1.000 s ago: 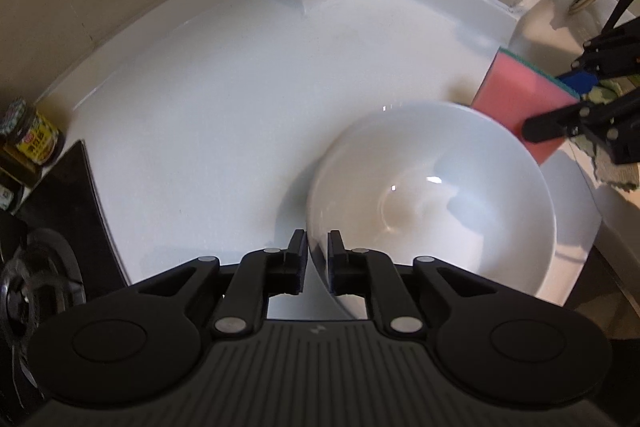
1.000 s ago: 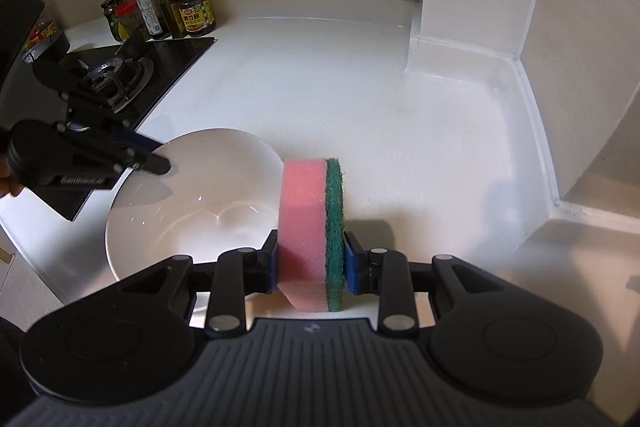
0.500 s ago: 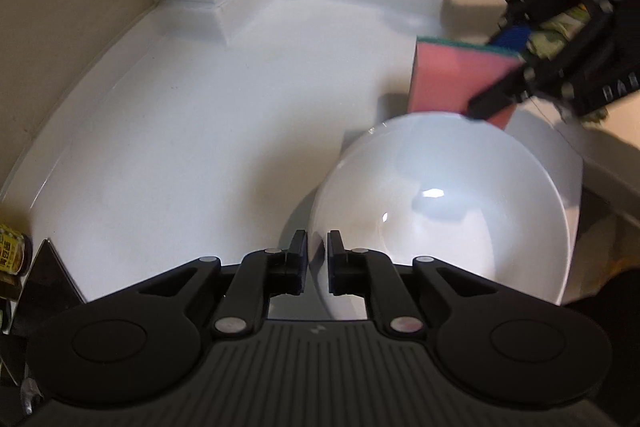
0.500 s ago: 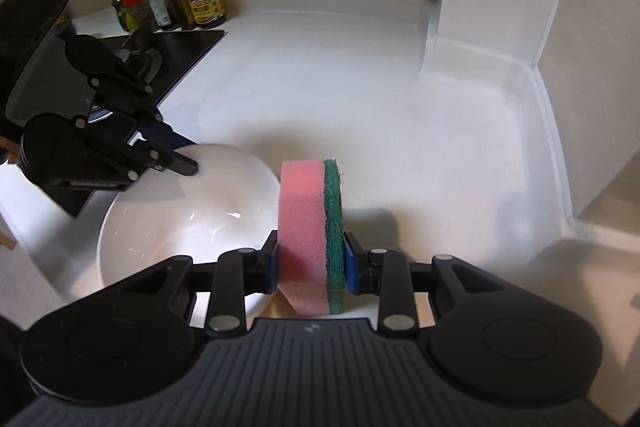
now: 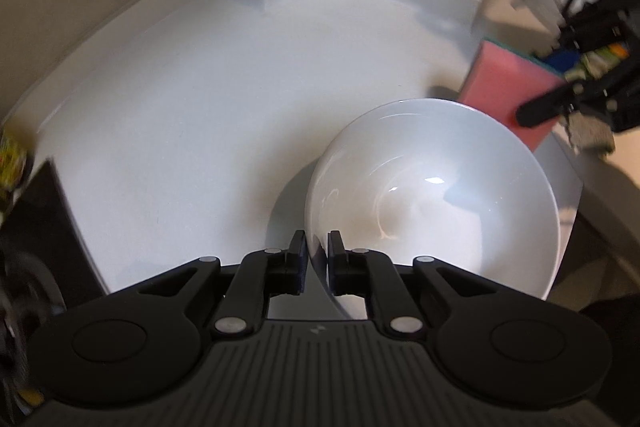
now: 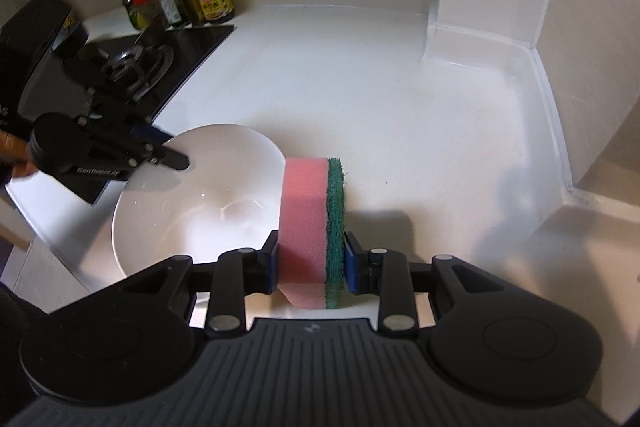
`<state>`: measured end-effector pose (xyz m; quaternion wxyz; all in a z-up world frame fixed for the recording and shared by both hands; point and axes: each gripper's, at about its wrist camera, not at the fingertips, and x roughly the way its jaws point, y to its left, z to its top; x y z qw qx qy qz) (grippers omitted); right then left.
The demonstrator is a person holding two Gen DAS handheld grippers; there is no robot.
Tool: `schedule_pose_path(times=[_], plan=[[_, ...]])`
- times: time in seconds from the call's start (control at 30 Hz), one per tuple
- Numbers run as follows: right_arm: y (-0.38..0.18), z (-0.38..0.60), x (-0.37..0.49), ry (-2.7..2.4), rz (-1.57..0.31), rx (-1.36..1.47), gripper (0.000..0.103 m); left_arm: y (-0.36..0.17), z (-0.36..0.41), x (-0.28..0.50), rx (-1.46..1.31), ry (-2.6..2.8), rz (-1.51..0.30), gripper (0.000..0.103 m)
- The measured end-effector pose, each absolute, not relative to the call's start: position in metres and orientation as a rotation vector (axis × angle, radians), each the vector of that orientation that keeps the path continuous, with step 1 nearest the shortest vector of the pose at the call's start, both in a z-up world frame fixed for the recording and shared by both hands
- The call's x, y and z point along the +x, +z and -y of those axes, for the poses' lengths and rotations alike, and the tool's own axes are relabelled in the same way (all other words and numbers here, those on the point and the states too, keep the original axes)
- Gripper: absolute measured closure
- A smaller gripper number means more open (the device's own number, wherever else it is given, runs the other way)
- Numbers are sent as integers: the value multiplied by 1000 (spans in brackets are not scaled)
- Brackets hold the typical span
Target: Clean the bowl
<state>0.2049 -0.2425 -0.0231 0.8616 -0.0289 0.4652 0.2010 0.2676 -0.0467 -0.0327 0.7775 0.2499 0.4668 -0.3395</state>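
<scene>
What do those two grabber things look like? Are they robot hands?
Both are matte black plastic. The left gripper and the right gripper each have two jointed fingers with silver pivot pins, round discs at the base and a ribbed grey body. The right one's pads are blue. White lettering runs along the left gripper's side in the right wrist view. No cables or sleeves show; people hold them.

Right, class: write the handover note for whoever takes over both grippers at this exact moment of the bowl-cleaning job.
Left gripper: shut on the rim of the white bowl, which sits on the white counter.
Right gripper: shut on the pink-and-green sponge, held upright just outside the bowl's rim, on the side opposite the left gripper.
Done: bowl gripped, sponge in hand.
Left: bring the sponge into the bowl and wipe the inside; no wiping contact shows yet.
</scene>
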Motion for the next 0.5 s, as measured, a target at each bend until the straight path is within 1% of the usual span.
schedule_pose_path(times=[0.17,0.33,0.5], plan=[[-25,236,220,377,-952,-85,76,-33,68,279,586,-791,-974,93],[-26,238,218,367,-941,-66,76,-30,49,276,398,-664,-1002,93],[-27,242,205,350,-939,-15,76,-30,29,259,354,-625,-1024,93]])
